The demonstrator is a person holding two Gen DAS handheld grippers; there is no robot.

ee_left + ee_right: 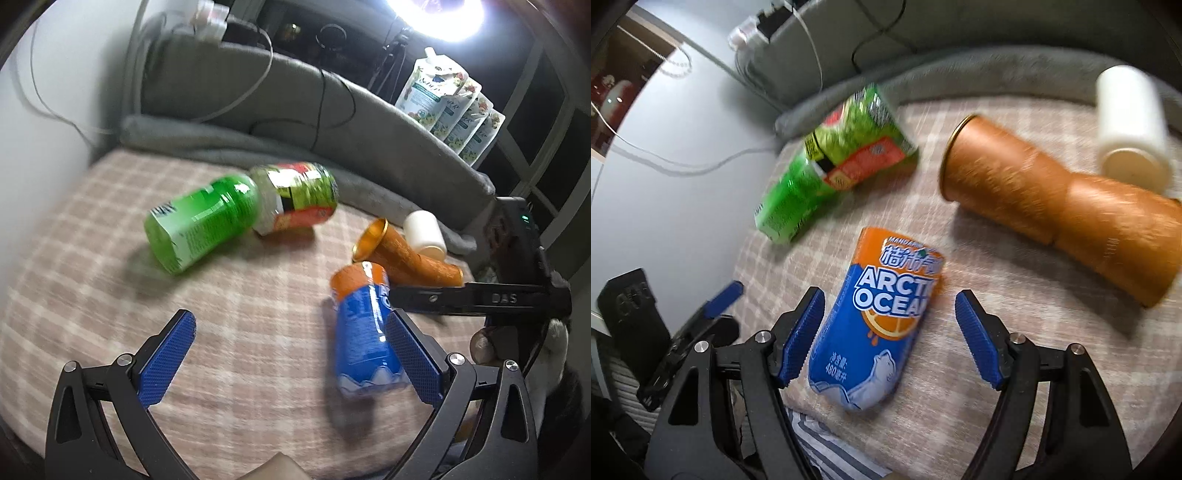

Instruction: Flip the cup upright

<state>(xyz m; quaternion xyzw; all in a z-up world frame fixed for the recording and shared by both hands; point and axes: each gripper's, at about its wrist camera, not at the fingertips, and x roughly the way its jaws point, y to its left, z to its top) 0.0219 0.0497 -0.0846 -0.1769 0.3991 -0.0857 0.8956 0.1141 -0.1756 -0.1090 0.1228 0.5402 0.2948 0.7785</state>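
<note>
**Blue cup lies between your right fingers, not gripped**

Your right hand-held gripper (890, 332) is spread wide, and the blue and orange cup (875, 317) lies on its side on the checked cloth (1015, 295) between the fingers, touching neither one clearly. Your left hand-held gripper (291, 354) is also released, with nothing inside. Beyond lie a green cup (199, 225), two nested orange cups (1060, 199) and a white cup (1130, 125), all tipped over.
</note>
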